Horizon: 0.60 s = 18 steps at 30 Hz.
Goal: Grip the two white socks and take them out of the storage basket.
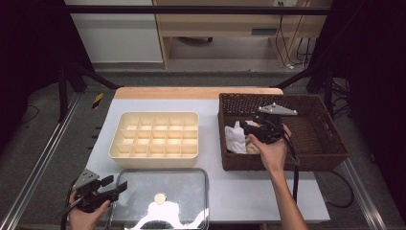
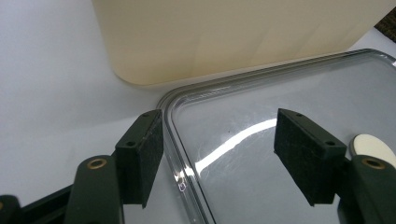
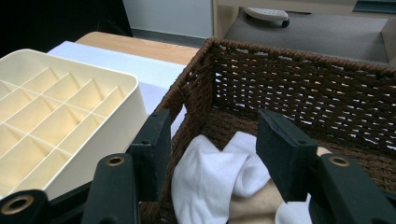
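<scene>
Lying crumpled in the wicker basket (image 3: 299, 88), white socks (image 3: 210, 182) over a beige one (image 3: 252, 205) are seen just below the right gripper's (image 3: 210, 144) parted, empty fingers (image 3: 280, 149).

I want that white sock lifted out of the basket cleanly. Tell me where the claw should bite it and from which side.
Grip the raised fold of the white sock that humps up above the beige sock. Come straight down from above: the wicker basket walls block any sideways approach, and the right claw already hangs open over that fold, so a short descent probably suffices.
</scene>
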### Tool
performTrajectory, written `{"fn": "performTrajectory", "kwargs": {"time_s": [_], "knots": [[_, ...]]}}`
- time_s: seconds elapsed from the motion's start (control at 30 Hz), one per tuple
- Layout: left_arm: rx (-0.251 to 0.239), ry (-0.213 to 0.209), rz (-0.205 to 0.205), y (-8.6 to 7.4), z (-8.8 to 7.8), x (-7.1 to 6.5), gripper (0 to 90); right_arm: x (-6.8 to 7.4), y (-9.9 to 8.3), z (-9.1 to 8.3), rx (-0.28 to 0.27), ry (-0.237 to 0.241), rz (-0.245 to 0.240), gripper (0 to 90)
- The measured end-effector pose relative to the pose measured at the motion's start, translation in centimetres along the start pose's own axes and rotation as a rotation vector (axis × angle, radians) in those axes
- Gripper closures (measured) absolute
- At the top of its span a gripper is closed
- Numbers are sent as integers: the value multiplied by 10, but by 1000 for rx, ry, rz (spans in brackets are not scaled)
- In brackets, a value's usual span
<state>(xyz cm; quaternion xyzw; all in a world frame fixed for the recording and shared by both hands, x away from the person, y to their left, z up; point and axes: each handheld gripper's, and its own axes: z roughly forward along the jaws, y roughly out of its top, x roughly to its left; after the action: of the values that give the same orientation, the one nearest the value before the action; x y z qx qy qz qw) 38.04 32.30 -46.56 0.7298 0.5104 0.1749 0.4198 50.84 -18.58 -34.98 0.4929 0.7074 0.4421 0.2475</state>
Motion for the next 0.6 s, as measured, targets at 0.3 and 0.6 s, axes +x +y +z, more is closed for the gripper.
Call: {"fn": "performTrajectory", "kwargs": {"time_s": [0.3,0.6], "knots": [[2,16,4,0,0,2,332,-4,6,24,23,-8,5,436],[1,29,12,-1,0,1,343,-12,8,51,48,-37,19,410]]}}
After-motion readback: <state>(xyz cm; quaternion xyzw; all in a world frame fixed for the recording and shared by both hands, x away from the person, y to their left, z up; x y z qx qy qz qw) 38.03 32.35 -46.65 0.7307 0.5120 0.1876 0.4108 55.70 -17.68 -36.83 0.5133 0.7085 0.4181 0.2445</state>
